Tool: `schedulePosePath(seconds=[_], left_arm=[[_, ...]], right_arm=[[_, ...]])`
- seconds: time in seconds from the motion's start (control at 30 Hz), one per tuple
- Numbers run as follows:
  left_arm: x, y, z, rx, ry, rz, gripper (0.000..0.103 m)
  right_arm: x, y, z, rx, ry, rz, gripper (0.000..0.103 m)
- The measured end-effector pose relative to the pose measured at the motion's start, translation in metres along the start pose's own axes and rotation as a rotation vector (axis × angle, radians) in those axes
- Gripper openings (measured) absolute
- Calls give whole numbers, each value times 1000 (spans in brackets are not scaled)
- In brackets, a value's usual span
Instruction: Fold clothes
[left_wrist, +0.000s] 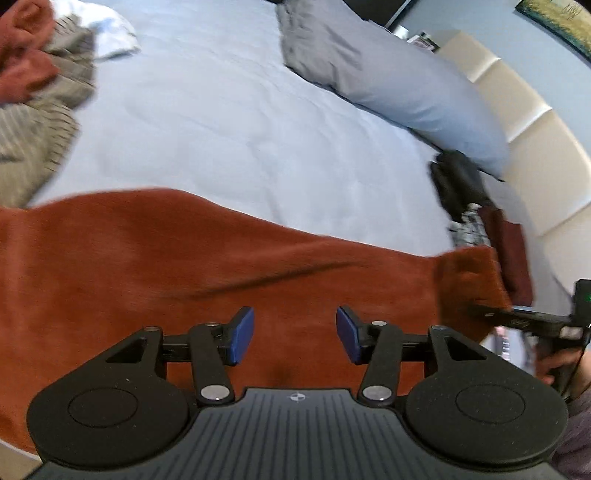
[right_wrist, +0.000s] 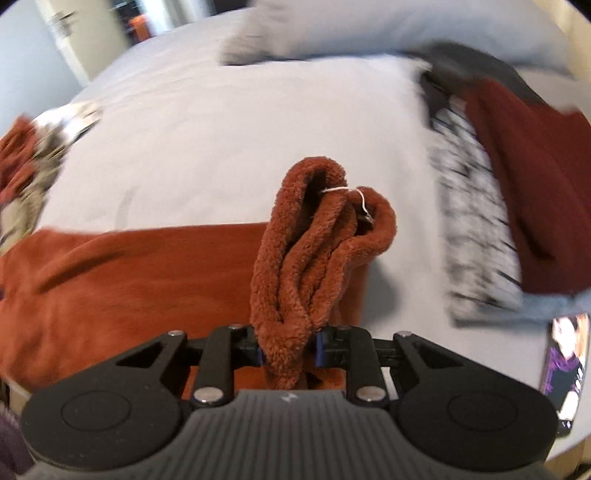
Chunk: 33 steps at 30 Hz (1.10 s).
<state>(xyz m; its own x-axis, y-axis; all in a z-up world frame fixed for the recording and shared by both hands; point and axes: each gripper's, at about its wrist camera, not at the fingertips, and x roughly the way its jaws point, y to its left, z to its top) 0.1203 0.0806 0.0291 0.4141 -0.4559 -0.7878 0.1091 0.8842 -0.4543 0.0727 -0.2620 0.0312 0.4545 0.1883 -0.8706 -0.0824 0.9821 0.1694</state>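
The left gripper (left_wrist: 295, 334) hangs over the rust-orange fleece garment (left_wrist: 177, 266) with its blue pads (left_wrist: 243, 334) spread apart and nothing between them; whether they touch the fabric below cannot be told. The right gripper (right_wrist: 289, 349) is clamped on a bunched end of that same garment, thick folds rising between its jaws, a loose white thread (right_wrist: 347, 192) caught near the top. The garment stretches across the near edge of the pale bed (left_wrist: 229, 122). To the right lies a stack of folded clothes (right_wrist: 517, 192), dark red over black-and-white. A heap of unfolded clothes (left_wrist: 40, 92) sits far left, a grey pillow (left_wrist: 388, 77) beyond.
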Motion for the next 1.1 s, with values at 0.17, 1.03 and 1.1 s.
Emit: schedulePosePath(seconds=[0.17,1.03,1.1], left_arm=[[17,-24,-5,18,47,-12,49],[59,-3,-23,-248,80,-108,48],[58,-2,-23,-250,74,-104,48]], right_arm=[[-1,69,-3,-221,20,21,26],[20,126,-4,-234,117,327,57],[10,124,-5,-237,98,326,58]])
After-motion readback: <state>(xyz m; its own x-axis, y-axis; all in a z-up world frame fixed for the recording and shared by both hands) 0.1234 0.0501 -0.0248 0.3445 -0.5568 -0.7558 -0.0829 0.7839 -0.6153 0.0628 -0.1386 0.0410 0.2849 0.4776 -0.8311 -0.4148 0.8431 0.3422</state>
